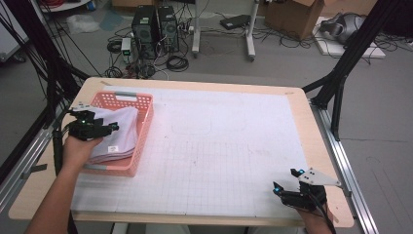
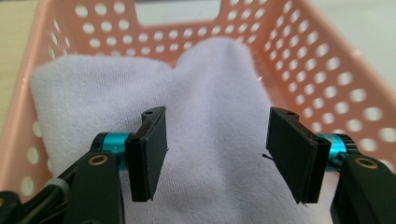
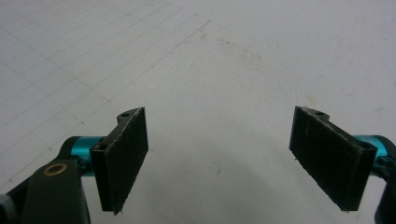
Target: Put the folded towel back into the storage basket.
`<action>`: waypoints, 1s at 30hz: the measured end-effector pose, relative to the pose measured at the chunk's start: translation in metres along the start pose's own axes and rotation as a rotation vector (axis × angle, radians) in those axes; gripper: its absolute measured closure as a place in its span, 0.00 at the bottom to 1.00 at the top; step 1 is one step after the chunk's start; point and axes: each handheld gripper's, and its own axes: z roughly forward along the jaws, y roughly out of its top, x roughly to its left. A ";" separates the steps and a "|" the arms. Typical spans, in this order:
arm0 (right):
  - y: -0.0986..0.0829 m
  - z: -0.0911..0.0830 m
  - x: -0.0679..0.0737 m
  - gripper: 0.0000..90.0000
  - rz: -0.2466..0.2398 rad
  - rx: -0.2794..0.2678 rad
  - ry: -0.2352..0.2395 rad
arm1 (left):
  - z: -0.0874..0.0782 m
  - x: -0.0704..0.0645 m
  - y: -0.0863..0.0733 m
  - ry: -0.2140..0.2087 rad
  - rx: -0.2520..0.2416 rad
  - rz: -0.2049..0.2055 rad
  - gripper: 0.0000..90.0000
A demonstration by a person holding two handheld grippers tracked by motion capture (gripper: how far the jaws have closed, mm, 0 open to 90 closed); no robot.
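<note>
The left tongs [image 2: 215, 154] stand spread, their two black pads wide apart and nothing pinched between them. They hover over a folded white towel [image 2: 210, 93], which shows through the gap between the pads; whether a pad touches the cloth cannot be told. In the high view the left tongs [image 1: 95, 127] sit over the near left part of the towel [image 1: 119, 134], with the person's left hand [image 1: 78, 148] behind them.

The right tongs [image 3: 219, 158] are also spread, wider still, and hold nothing. Between their pads lies only the bare white gridded mat [image 3: 233, 60]. In the high view the right tongs [image 1: 287, 187] rest at the near right corner of the worktop [image 1: 302, 105], well apart from the towel.

The towel lies in a pink plastic basket [image 1: 146, 124] at the far left of the worktop. Its perforated walls [image 2: 322, 70] rise around the cloth on the far and right sides, with a handle slot in the far wall, and the towel's folded edges hump above the basket's floor.

Nothing stands between the two tongs on the mat [image 1: 219, 146].

Count: two tongs, one basket, one towel stack; how many layers it has cannot be told. Past the worktop, on the floor, stand two dark computer towers [image 1: 156, 27] among cables.
</note>
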 end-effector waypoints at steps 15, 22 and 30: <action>0.000 0.002 0.000 0.21 -0.003 0.007 0.009 | 0.029 -0.009 -0.004 -0.080 0.110 0.053 0.50; 0.000 0.003 0.001 0.21 0.000 0.010 0.005 | 0.030 -0.014 -0.005 -0.226 0.103 0.094 0.56; -0.001 0.003 0.000 0.21 -0.002 0.012 0.007 | 0.025 -0.007 -0.003 -0.136 0.037 0.065 0.46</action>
